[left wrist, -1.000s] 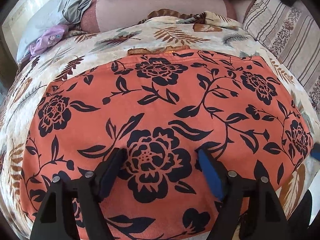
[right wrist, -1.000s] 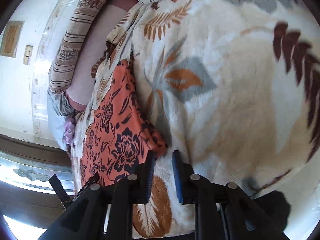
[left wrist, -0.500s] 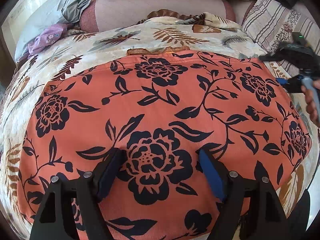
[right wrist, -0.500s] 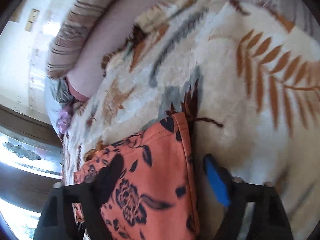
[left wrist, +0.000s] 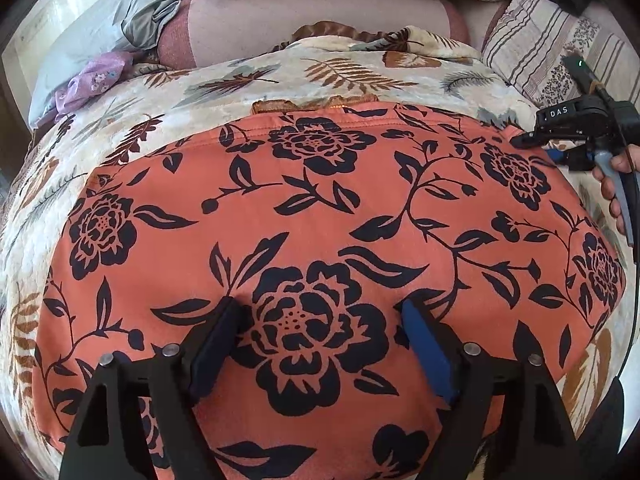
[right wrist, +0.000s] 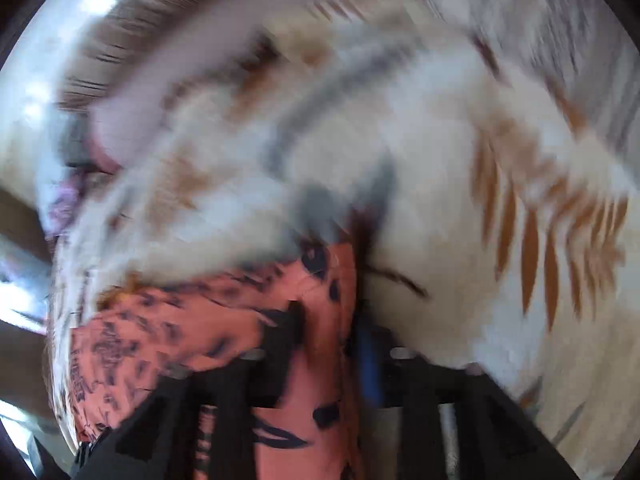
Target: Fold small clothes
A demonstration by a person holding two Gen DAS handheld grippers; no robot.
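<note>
With the right gripper (right wrist: 328,316), straddling the far right corner of the orange floral garment (left wrist: 320,208): jaws narrowed, just been closing, hem and corner cloth between them. Hard to tell through the blur, but no firm pinch visible; a strip of fabric shows in the gap between the pads. Gripped at the handle by a hand (left wrist: 612,184), just off the garment's right edge.

With the left gripper (left wrist: 320,306), hovering over the garment's near middle, above a large black rose. Jaws wide apart, clamped on nothing, cloth flat and unwrinkled below them.

Spread flat under both tools, the garment itself, resting on a leaf-print blanket (left wrist: 240,80) that shows beyond all of the garment's edges. Well beyond the garment's far left corner, a crumpled purple cloth (left wrist: 92,80); beyond its far right corner, a striped pillow (left wrist: 552,48).

Judged as the start of a fold: taking hold of the first corner, nothing lifted or doubled over yet.

Next, most likely: finishing the pinch on the far right corner, catching every layer at the hem and none of the blanket's pile beneath. Then either bringing the left tool to a matching corner, or pressing down mid-garment as an anchor while carrying the right corner across. Worth lifting only slightly, to keep the thin cloth from dragging and bunching.
</note>
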